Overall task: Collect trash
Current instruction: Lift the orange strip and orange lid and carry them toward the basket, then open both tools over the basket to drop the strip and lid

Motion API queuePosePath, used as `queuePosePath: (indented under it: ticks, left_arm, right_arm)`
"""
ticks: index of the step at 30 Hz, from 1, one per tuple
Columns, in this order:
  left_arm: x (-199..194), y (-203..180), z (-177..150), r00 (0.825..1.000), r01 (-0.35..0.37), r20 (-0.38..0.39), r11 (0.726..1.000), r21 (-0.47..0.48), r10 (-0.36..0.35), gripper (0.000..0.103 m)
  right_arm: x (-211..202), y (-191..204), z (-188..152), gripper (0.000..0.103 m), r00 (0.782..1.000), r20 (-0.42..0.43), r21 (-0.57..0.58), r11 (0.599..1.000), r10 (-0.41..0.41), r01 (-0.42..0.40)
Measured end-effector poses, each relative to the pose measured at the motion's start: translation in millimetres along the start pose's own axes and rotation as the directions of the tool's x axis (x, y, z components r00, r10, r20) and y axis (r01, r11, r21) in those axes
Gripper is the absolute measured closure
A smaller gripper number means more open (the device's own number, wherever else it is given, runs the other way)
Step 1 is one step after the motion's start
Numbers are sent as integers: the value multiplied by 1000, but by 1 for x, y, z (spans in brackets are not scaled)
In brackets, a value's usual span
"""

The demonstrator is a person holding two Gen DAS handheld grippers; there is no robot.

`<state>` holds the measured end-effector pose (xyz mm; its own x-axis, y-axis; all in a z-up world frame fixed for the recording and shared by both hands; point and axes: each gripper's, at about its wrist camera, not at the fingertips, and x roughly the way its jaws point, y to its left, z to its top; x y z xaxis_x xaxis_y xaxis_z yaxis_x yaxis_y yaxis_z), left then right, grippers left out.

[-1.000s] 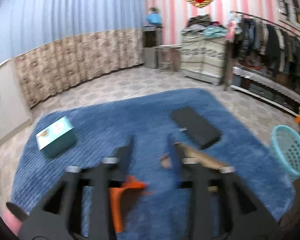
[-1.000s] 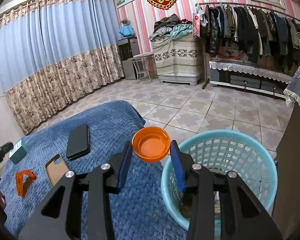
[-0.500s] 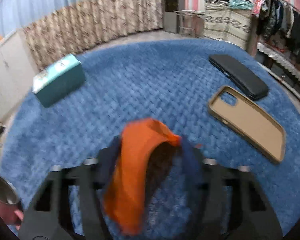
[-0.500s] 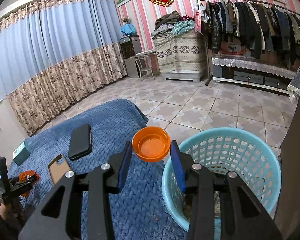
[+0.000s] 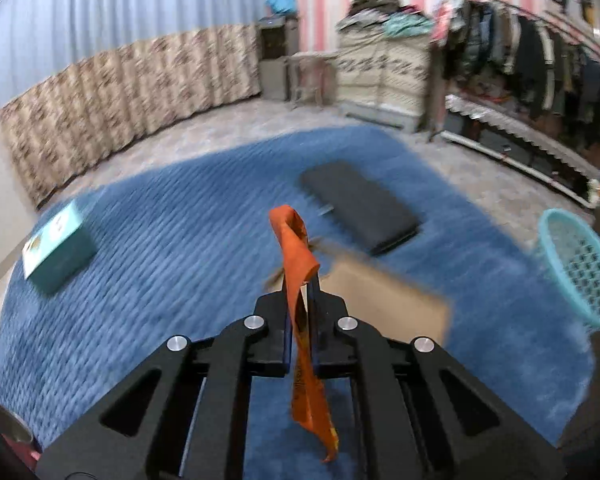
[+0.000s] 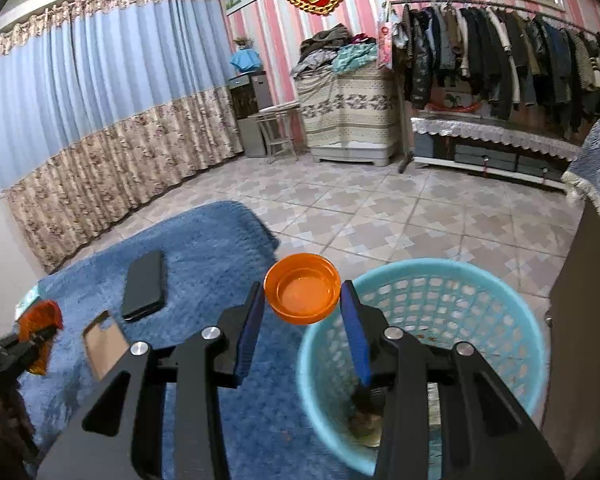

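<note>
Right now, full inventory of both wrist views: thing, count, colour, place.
Wrapper: 1, orange, pinched in left tongs, lifted off rug.
Bowl: 1, orange, between right tongs' fingers, beside basket rim.
Basket: 1, turquoise, on floor at rug's edge; some litter inside.
Rug: 1, blue, on tiled floor.
Phone: 1, black, on rug.
Phone case: 1, tan, on rug near phone.
Box: 1, teal, rug's far left.
Clothes rack: 1, dark garments, back wall.
Left tongs: shut on wrapper.
Right tongs: grip on bowl unclear.
</note>
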<state>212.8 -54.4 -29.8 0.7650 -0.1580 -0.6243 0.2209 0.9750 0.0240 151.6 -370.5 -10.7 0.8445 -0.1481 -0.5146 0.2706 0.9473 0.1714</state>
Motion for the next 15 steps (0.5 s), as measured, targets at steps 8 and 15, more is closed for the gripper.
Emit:
queuePosePath:
  ticks: [8,15]
  left_arm:
    - [-7,-110,25,981,180,56,978,108,-187,98]
    - [5,-213,28,947,297,52,926,232,-316,98]
  right_arm:
    - [-8,-66,-3,64,988,-11,62,987,-151,151]
    - [-3,-107,-11,64,973,-51,95,968,-227,231]
